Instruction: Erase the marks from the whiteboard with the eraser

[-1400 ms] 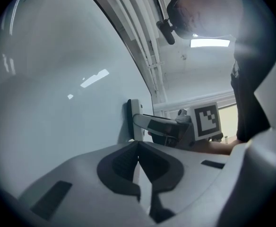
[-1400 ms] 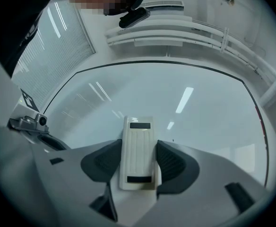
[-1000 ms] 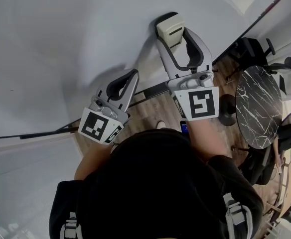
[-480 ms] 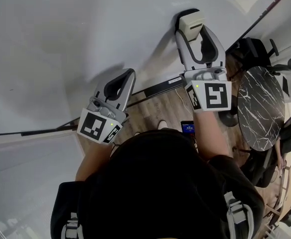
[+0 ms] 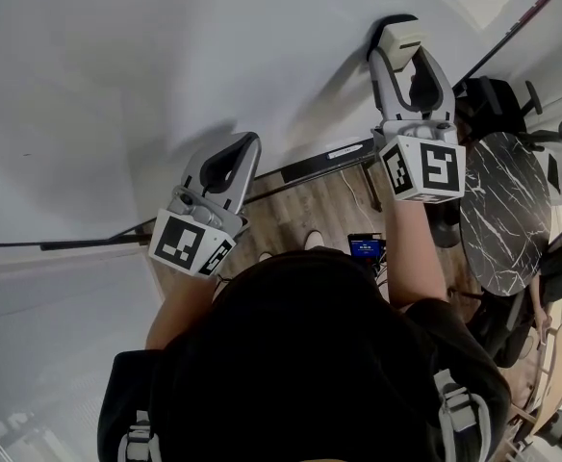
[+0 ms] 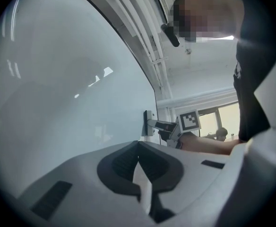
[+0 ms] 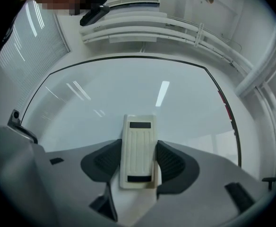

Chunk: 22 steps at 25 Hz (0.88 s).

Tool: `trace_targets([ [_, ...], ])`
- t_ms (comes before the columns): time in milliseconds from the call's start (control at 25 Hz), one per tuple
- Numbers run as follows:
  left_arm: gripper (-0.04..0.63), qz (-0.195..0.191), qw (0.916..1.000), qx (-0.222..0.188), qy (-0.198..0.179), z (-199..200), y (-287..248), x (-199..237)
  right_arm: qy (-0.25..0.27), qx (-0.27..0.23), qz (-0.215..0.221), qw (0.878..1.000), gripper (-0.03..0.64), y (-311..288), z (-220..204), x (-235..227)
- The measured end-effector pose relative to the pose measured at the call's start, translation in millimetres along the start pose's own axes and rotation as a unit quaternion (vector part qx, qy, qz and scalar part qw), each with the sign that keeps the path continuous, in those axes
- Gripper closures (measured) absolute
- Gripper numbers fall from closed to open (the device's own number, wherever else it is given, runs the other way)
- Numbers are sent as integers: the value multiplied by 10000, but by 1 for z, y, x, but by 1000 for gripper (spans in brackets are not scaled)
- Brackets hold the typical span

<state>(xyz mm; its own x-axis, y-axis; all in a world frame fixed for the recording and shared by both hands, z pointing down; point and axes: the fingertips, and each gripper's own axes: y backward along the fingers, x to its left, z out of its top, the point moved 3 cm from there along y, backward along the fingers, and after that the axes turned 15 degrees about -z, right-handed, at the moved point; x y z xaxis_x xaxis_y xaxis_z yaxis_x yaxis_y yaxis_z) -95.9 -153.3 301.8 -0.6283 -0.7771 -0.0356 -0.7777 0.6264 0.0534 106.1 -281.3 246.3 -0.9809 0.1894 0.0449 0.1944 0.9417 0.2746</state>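
Head view: right tongs (image 5: 397, 48) clamp the eraser (image 5: 399, 35), which looks pressed to the whiteboard (image 5: 146, 56) near its lower edge, and left tongs (image 5: 246, 144) hover close to the board, well apart from the eraser. Left gripper view: jaws shut on nothing with the tips near the board, so a drifting hand could scrape it. Right gripper view: jaws pinch the eraser's long sides and the board looks clean except a thin reddish trace by the right edge (ink or not, can't tell); hard pressure could twist the eraser out of the grip, or a stroke could overrun the lower edge.
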Motion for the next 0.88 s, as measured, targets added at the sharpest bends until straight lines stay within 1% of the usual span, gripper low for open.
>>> trace_targets([
  [120, 591, 52, 10000, -2, -16, -4, 10, -12, -60, 147, -136, 9998, 382, 8, -8, -11],
  [200, 591, 63, 10000, -1, -12, 2, 13, -3, -210, 310, -226, 9990, 382, -3, -12, -18],
  [320, 591, 84, 10000, 1, 0, 22, 26, 10, -387, 505, -368, 9973, 382, -13, -2, -19],
  [440, 591, 117, 9999, -35, 48, 25, 32, 14, -478, 528, -437, 9965, 382, -7, 2, -25],
  [680, 591, 169, 9996, -188, 130, 0, 39, 13, -277, 393, -224, 9986, 382, 25, -9, -16],
  [760, 591, 127, 9996, -219, 128, -2, 38, 14, -318, 348, -62, 9989, 382, 31, -8, -10],
  [880, 591, -38, 9995, -303, 63, 7, 33, 10, -373, 334, 181, 9986, 383, 36, -2, -3],
])
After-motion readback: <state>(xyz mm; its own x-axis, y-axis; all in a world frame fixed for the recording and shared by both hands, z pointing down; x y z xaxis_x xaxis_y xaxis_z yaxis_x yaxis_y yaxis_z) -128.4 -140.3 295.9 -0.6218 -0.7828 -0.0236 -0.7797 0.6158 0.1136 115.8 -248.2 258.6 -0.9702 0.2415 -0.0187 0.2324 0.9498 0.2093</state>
